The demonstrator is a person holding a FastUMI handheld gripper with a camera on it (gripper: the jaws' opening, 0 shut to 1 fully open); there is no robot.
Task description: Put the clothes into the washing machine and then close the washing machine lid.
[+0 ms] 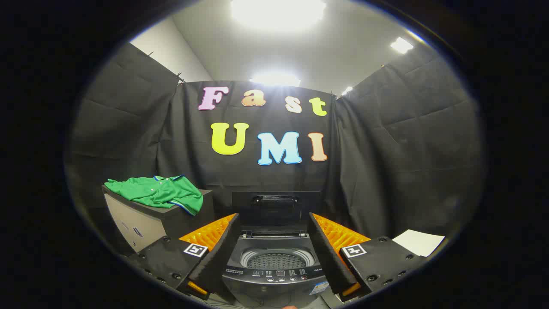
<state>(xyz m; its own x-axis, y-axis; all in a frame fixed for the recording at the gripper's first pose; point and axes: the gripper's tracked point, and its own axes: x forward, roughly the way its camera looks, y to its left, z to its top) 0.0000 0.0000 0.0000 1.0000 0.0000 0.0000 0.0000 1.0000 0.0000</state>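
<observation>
- Washing machine (274,274): lower body cut off below the control panel (281,274); both sides covered by the gripper (274,246) fingers, spread wide with nothing held.
- Panel markings and buttons too small to make out.
- Drum (272,260) seen only in part, its depth hidden.
- Raised lid (275,206) behind the washing machine, dark against the cloth, edges hard to trace.
- Green shirt (158,192) left of the washing machine: underside hidden on its box (146,223).
- White sheet (418,241) right of the washing machine: partly cut off.

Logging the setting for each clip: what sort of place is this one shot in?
Likely a staged recording booth, not a home laundry room. Black cloth walls enclose a small top-load washing machine with its lid up, and a green shirt lies on a box beside it. The gripper is open.
</observation>
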